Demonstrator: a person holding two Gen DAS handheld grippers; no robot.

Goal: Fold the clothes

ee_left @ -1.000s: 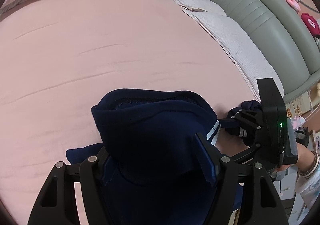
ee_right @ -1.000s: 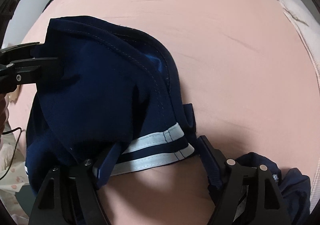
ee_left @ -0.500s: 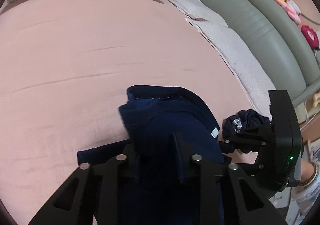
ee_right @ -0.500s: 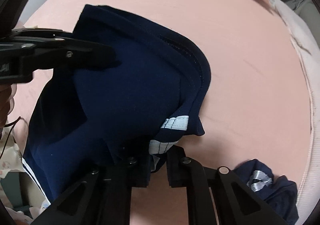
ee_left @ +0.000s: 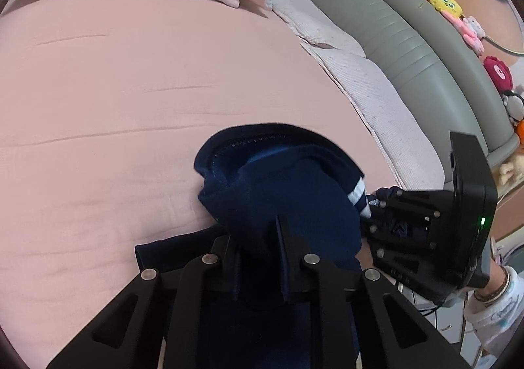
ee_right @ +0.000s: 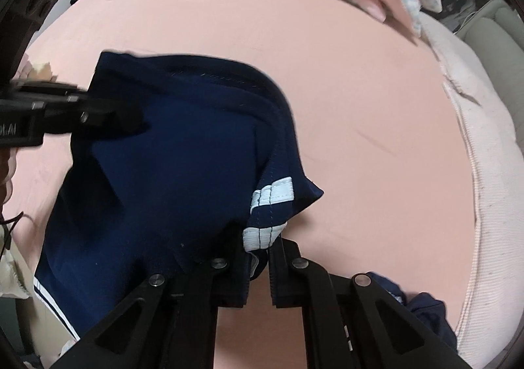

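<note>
Navy garment (ee_right: 170, 172) hangs pinched between left tool (ee_left: 258, 257) and right tool (ee_right: 258, 267).

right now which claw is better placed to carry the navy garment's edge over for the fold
Right, probably. The right claw is shut on the navy garment at its white-striped corner, a free outer edge; the left claw pinches bunched mid-fabric.

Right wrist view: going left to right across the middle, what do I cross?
left gripper clamped on the garment's edge → navy garment → its white stripes → bare pink bedsheet → pale quilted mattress edge.
</note>
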